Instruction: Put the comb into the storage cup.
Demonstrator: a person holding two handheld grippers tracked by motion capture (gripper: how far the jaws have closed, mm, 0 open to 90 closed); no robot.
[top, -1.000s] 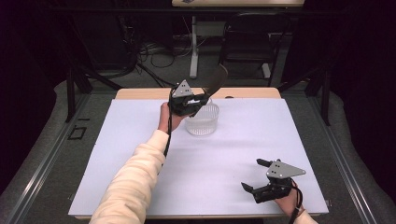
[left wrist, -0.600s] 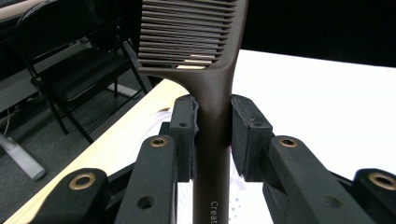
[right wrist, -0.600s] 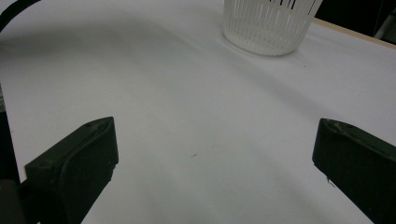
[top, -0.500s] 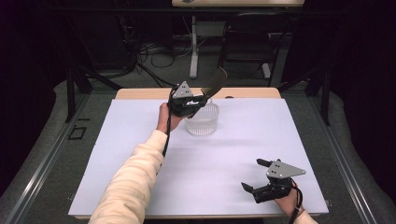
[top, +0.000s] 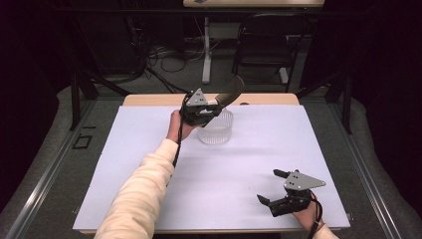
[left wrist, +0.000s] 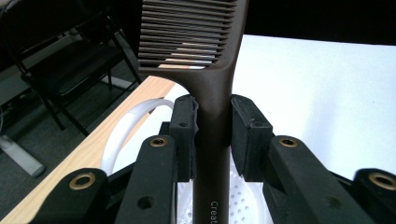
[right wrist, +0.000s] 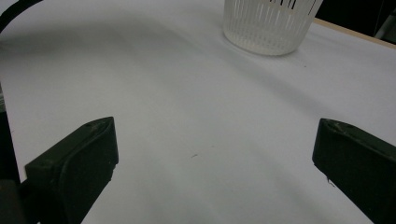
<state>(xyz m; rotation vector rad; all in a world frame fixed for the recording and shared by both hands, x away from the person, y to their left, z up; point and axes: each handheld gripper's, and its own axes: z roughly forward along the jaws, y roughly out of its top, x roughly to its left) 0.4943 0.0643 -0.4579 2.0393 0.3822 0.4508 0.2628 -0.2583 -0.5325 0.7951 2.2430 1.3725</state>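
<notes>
Holding brown comb (left wrist: 212,93) by its handle in left claw (top: 211,107) just above white basket (top: 215,130), right claw (top: 272,191) idling wide well apart; lowering straight, releasing once inside rim.

Lab: dark curtains (top: 30,74), floor cables (top: 164,55)

comb (left wrist: 212,70) teeth cut off at top edge, handle print cut at bottom, basket (right wrist: 268,25) rim cropped
</notes>
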